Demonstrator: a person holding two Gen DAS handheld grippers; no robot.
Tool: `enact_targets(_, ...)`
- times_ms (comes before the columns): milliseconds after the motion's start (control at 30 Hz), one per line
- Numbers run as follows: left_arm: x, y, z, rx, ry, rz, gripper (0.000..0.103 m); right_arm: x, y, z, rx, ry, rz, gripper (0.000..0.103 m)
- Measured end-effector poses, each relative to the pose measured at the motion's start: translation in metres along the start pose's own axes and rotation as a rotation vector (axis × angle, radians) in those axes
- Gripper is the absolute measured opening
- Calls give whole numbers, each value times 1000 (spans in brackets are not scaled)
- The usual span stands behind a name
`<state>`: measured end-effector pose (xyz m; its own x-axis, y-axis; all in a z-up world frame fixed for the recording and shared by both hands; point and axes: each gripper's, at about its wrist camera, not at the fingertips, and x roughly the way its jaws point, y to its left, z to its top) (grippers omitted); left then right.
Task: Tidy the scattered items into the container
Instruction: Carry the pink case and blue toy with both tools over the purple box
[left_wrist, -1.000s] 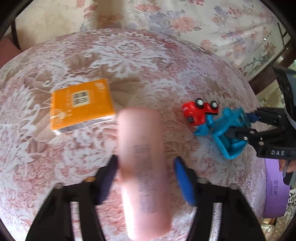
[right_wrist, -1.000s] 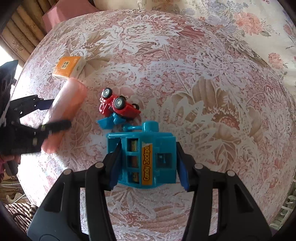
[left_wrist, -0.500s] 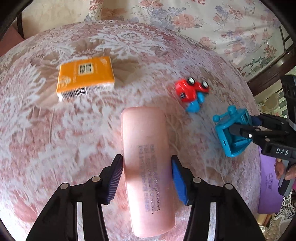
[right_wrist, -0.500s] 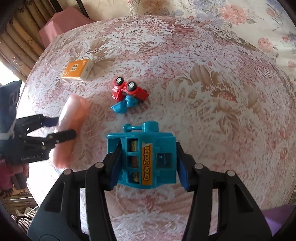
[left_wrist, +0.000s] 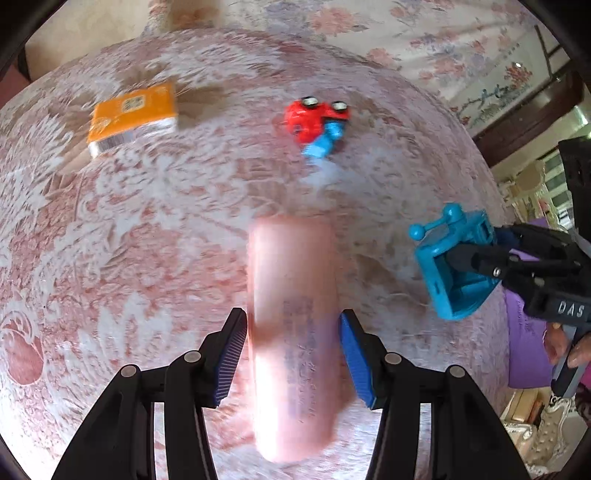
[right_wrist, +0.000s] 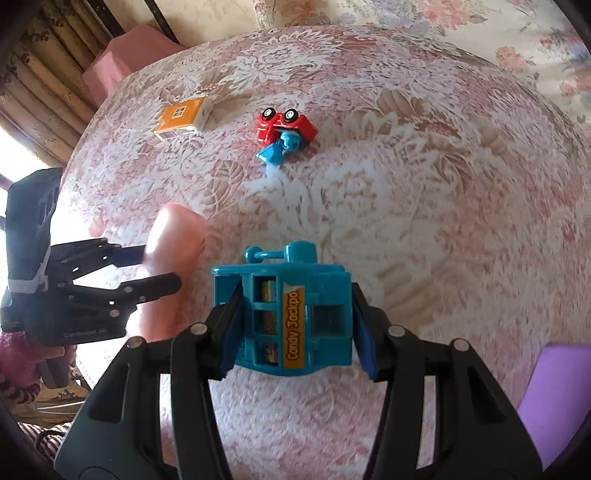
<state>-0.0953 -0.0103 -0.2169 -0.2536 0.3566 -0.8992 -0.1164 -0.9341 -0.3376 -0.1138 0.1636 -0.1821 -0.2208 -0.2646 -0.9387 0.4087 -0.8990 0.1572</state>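
Observation:
My left gripper is shut on a pink oblong case, which it holds lengthwise above the lace tablecloth. My right gripper is shut on a blue toy slot machine labelled "Candy Jackpot". The right wrist view shows the left gripper with the pink case at the left. In the left wrist view the right gripper and the blue toy are at the right. A red toy car lies upside down on the table with a blue piece against it. An orange pack lies further left.
The round table carries a pink and white lace cloth. A purple object sits past the table's near right edge. A floral sofa stands behind the table. A pink box and curtains are at the far left.
Both grippers have drawn back toward the table's near edge with their objects. The red car and the orange pack now sit further up in both views.

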Motion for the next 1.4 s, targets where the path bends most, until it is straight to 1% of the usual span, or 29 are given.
enact_targets(167, -17, -34, 3, 77, -27, -18, 50, -29, -3, -21, 26, -30, -11, 54)
enact_targets(233, -24, -47, -12, 116, -13, 9, 50, -37, -7, -29, 39, -36, -18, 54)
enact_targets(267, -21, -51, -13, 125, -3, 21, 50, -41, -10, -33, 45, -39, -22, 54)
enact_targets(367, -20, -41, -17, 109, -2, 50, 50, -47, -15, -43, 63, -45, -27, 54)
enact_targets(433, -16, -31, -15, 78, 3, 53, 50, -48, -18, -47, 75, -45, -27, 54)
enact_targets(467, -11, -26, -15, 64, 17, 49, 50, -48, -20, -49, 80, -46, -26, 54)
enact_targets(533, 3, -18, -13, 51, 65, 28, 54, -49, -22, -52, 92, -52, -25, 54)
enact_targets(567, 7, -15, -16, 46, 86, 16, 62, -50, -24, -53, 99, -54, -24, 54)
enact_targets(600, 11, -13, -18, 48, 103, 8, 77, -51, -25, -54, 104, -55, -22, 54)
enact_targets(667, 22, -15, -15, 85, 121, 17, 92, -52, -25, -56, 109, -55, -20, 54)
enact_targets(700, 26, -17, -13, 106, 124, 27, 93, -54, -25, -57, 110, -56, -20, 54)
enact_targets(733, 29, -21, -12, 136, 116, 52, 93, -56, -25, -58, 109, -56, -21, 54)
enact_targets(767, 31, -24, -10, 165, 107, 77, 88, -57, -25, -59, 109, -58, -22, 54)
enact_targets(800, 33, -28, -9, 194, 99, 102, 77, -60, -25, -60, 109, -60, -23, 54)
enact_targets(833, 34, -30, -7, 211, 90, 114, 69, -63, -25, -62, 111, -63, -24, 54)
enact_targets(867, 33, -29, -4, 197, 83, 91, 48, -66, -25, -64, 115, -66, -24, 54)
enact_targets(900, 31, -30, -3, 190, 78, 84, 48, -68, -25, -66, 120, -70, -24, 54)
enact_targets(933, 32, -33, -6, 206, 77, 111, 48, -71, -26, -67, 126, -74, -24, 54)
enact_targets(967, 34, -34, -4, 227, 77, 113, 48, -73, -26, -69, 131, -78, -24, 54)
enact_targets(1033, 34, -33, -6, 242, 85, 94, 48, -74, -26, -72, 145, -81, -22, 54)
enact_targets(1133, 20, -23, -9, 249, 81, 78, 48, -75, -26, -77, 163, -85, -19, 54)
enact_targets(1200, 13, -26, -15, 248, 78, 59, 48, -79, -25, -79, 170, -91, -15, 54)
enact_targets(1333, 0, -37, 1, 283, 54, 28, 48, -92, -26, -85, 178, -112, -8, 54)
enact_targets(1367, -2, -43, 9, 295, 44, 21, 48, -98, -27, -88, 174, -118, -8, 54)
enact_targets(1400, 0, -51, 27, 307, 32, 12, 48, -102, -28, -90, 169, -122, -10, 54)
